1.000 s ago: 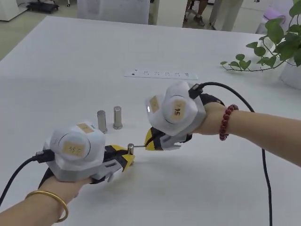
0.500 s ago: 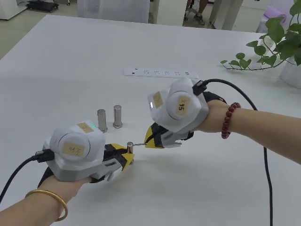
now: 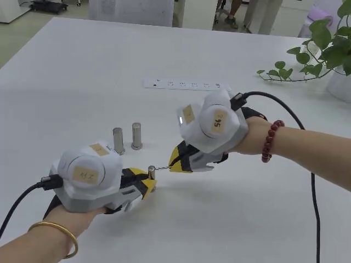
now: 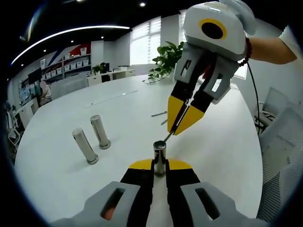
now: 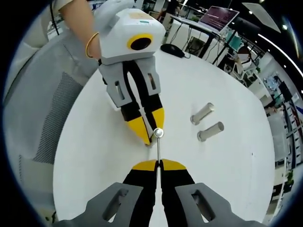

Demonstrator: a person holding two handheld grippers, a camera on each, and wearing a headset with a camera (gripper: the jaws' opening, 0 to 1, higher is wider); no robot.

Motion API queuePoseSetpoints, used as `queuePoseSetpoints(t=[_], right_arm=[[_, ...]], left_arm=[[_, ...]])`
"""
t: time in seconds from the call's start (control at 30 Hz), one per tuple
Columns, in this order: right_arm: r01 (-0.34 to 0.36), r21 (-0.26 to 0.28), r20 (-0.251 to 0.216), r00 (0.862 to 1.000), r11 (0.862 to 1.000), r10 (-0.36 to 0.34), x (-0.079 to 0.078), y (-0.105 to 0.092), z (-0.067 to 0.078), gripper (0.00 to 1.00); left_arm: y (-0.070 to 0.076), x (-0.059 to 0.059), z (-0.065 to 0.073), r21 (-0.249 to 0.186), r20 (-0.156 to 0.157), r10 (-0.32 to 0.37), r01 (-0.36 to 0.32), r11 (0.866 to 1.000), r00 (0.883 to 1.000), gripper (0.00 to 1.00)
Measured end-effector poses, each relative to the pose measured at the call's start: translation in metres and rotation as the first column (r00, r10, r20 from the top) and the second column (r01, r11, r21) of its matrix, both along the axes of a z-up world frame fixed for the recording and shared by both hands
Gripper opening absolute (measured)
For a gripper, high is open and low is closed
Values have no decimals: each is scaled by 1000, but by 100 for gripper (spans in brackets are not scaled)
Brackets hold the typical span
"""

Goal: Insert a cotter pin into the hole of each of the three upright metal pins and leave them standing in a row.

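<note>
An office: white meeting table (image 3: pixel 82 71), power strip (image 3: pixel 186 85), mesh chair (image 5: pixel 61 113), laptop (image 5: pixel 222 16).

Left claw (image 3: pixel 148 184) and right claw (image 3: pixel 174 162) clamped, tips facing.

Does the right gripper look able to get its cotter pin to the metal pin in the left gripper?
Likely yes: the right gripper holds a cotter pin with its tip at the top of the metal pin, which the left gripper holds upright; nothing lies between.
</note>
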State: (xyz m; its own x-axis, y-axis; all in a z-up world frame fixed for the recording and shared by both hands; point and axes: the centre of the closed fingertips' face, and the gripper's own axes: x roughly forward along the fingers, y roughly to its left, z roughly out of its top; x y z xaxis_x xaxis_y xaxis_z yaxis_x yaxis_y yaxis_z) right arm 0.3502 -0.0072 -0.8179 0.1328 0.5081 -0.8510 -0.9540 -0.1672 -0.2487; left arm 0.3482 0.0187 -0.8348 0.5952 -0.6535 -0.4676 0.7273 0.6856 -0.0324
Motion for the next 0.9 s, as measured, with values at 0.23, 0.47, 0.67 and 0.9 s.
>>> queuePoseSetpoints(t=[0.23,0.47,0.67,0.9], right_arm=[[1,1,-3,1000,1000,-1,0,-1,-1,3],[5,5,0,1000,1000,-5,1,-1,-1,3],[-6,11,10,1000,1000,6,1,-1,0,3],[-54,3,43,998,999,54,1,0,1,3]], left_arm=[[-1,0,0,3,1,-4,4,1000,1000,7],[-1,1,0,3,0,-1,1,1000,1000,7],[-1,1,-1,6,1,-1,1,1000,1000,7],[-1,1,-1,13,6,-8,8,1000,1000,7]])
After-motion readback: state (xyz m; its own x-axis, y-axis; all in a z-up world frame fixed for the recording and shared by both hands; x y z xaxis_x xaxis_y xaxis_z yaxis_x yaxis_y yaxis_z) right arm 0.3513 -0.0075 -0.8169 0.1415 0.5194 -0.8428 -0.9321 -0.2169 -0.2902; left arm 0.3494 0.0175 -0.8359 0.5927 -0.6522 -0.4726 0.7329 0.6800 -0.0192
